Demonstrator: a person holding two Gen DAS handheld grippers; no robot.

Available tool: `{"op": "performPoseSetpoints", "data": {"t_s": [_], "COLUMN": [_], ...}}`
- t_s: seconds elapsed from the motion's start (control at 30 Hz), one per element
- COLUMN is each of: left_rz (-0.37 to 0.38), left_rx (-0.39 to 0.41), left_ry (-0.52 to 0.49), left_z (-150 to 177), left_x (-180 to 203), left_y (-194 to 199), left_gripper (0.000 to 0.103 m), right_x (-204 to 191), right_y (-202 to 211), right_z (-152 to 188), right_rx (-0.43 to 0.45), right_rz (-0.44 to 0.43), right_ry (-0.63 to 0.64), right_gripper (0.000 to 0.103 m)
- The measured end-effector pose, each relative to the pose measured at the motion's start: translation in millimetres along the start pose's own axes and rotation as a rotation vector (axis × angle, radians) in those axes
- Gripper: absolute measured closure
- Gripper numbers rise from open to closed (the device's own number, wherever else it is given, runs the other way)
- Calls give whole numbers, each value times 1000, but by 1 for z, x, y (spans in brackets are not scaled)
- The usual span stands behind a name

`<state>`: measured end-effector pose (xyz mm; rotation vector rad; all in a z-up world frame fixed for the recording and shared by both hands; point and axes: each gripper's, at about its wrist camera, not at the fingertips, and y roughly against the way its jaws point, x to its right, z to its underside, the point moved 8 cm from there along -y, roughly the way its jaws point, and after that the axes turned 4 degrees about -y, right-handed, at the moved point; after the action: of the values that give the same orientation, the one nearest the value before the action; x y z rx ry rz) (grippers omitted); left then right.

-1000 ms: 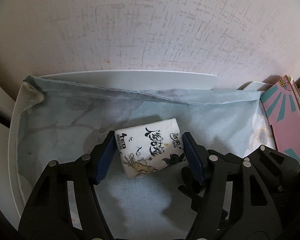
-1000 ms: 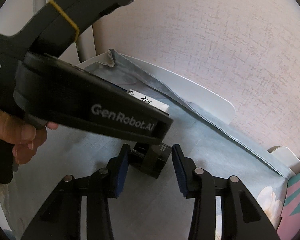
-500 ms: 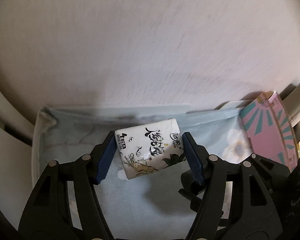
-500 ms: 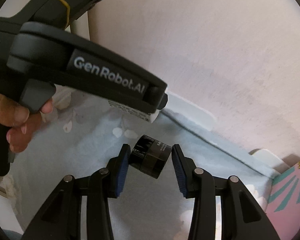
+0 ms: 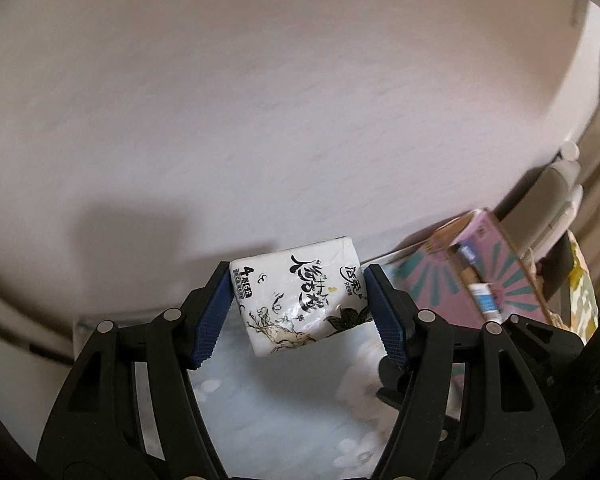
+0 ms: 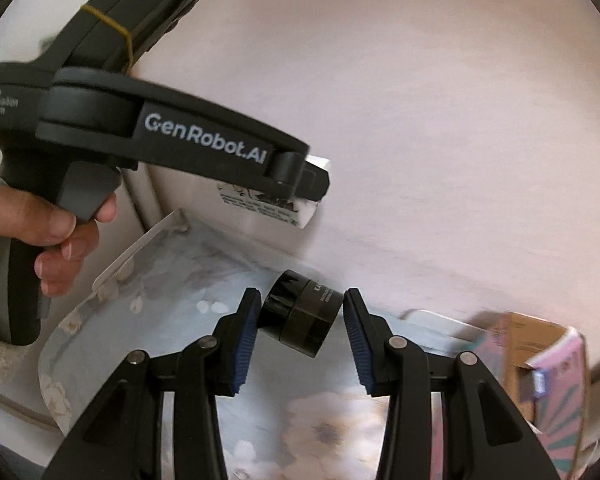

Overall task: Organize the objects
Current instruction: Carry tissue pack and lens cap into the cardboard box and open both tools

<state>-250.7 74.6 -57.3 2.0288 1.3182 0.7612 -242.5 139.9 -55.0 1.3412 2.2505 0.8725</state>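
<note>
My left gripper [image 5: 298, 310] is shut on a white tissue pack [image 5: 300, 298] with black brush lettering, held in the air above the pale blue floral cloth [image 5: 284, 408]. My right gripper [image 6: 300, 322] is shut on a small black jar [image 6: 302, 318], tilted between the blue pads and lifted off the same cloth [image 6: 172, 300]. In the right wrist view the left gripper's black body [image 6: 172, 140] crosses the upper left, a hand [image 6: 56, 236] on its handle, and the tissue pack [image 6: 276, 208] shows under its tip.
A pink box with teal rays [image 5: 496, 284] stands open at the right, several small items inside; its edge [image 6: 556, 384] also shows in the right wrist view. A pale textured wall [image 5: 300, 100] rises close behind. The cloth lies over a white tray [image 6: 116, 268].
Both grippers have risen off the cloth with their objects. The tray and cloth have dropped lower in both views and more wall shows. The pink box's open top has come into view.
</note>
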Motion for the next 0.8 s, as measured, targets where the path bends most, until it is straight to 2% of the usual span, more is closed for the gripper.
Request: {"op": "performPoseSetpoints", "data": {"t_s": [0.23,0.43,0.47,0.53,0.7,0.77,0.8], "left_rz": [102,202,219,249,311,325,330], "left_rx": [16,1,-7,-21,-73,-95,-108], "left_ry": [-110,-196,-213,-242,-304,-324,-332], "left_z": [-40,-53,-54,-53,-32,-21,-14], "left_x": [81,154,168,195,248,258,264], "left_y": [-12,-33,-39,-50,-77,-84,-92], "left_gripper": [40,40,40,40,40,40,40], "right_x": [70,134,142,170,204,220,215], "right_y": [49,92,98,127,151,150,154], "right_z": [-3,21,26,64,104,113,119], "right_rx": [23,7,3,-11,-60,-80,-90], "right_rz": [123,251,268,306,366,378,381], "right_ry": [-127,-243,-258,-294,-372,-394,-404], "right_gripper": [64,64,64,64,64,64,64]}}
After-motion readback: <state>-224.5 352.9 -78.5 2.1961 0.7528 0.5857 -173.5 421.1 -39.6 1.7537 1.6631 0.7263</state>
